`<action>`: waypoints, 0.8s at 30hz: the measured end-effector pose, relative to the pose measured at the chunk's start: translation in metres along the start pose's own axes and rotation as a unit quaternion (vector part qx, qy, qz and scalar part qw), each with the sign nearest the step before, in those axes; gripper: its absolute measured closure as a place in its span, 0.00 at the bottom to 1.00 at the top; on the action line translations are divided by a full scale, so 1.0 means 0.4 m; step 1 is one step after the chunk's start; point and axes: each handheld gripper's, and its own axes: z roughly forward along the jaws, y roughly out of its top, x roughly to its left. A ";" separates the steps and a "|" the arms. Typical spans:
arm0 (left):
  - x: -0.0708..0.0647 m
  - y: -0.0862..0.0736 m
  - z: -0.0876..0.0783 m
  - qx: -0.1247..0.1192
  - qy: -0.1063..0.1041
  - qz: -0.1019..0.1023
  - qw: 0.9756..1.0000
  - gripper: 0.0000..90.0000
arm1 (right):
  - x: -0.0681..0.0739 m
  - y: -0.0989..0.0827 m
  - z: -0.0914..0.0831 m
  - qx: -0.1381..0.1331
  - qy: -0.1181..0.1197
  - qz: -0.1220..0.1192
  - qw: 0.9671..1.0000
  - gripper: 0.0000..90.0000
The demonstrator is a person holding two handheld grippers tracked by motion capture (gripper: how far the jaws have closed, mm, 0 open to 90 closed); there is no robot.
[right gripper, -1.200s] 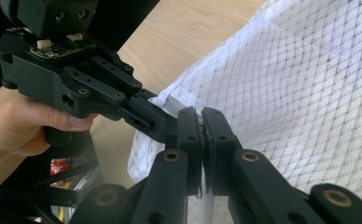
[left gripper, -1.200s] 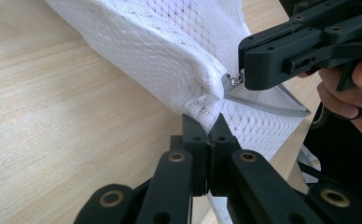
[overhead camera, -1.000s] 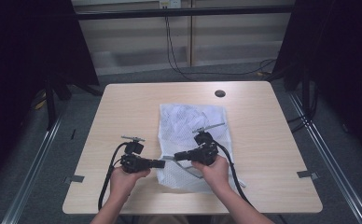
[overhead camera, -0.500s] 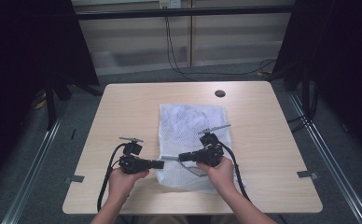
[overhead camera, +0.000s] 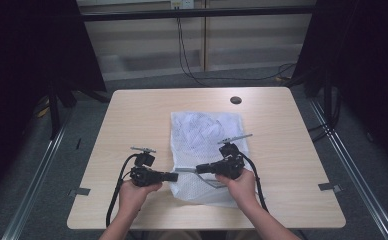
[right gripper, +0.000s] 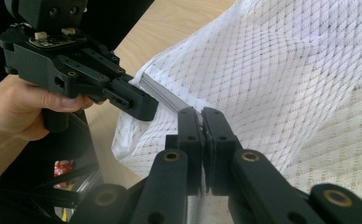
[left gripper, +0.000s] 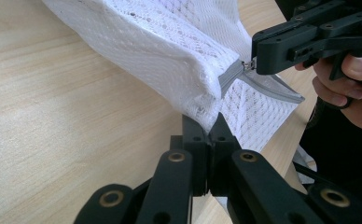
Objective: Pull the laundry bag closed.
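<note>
High view, nearest edge first: your two forearms enter from the bottom of the frame, and each hand holds a black gripper just above the near edge of the table [overhead camera: 132, 125]. Your left gripper [overhead camera: 174, 176] sits left of centre with its jaws pointing right. Your right gripper [overhead camera: 198, 169] sits just right of centre with its jaws pointing left. The two tips almost meet, nose to nose, at the lower left corner of the white mesh bag [overhead camera: 209, 150].

In the left gripper view, your left gripper's jaws stand pressed together in the lower centre, pinching a fold of the mesh at the bag's corner. Just beyond, in the upper right, your right gripper's tip closes on the small metal zipper pull [left gripper: 249, 66], at the end of the grey zipper band [left gripper: 268, 88].

In the right gripper view, your right gripper's jaws are shut at lower centre on that same zipper end, with the left gripper to the upper left gripping the cloth beside it.

The zipper band appears to run from this corner towards the lower right of the high view, along the bag's near end. So the pull probably travels right, away from your left gripper, which anchors the corner.

Farther off, the bag's long axis runs away from you towards the table's far edge. Bare wood lies open on the right, giving room to draw.
</note>
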 end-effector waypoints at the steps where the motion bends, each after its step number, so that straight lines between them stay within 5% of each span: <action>1: 0.000 0.000 0.001 0.000 -0.002 -0.001 1.000 0.99 | 0.000 0.000 -0.001 0.000 0.001 0.002 1.000 0.97; 24: 0.011 -0.001 -0.011 -0.013 -0.004 -0.010 1.000 0.99 | -0.024 0.000 -0.030 -0.003 -0.002 0.007 1.000 0.97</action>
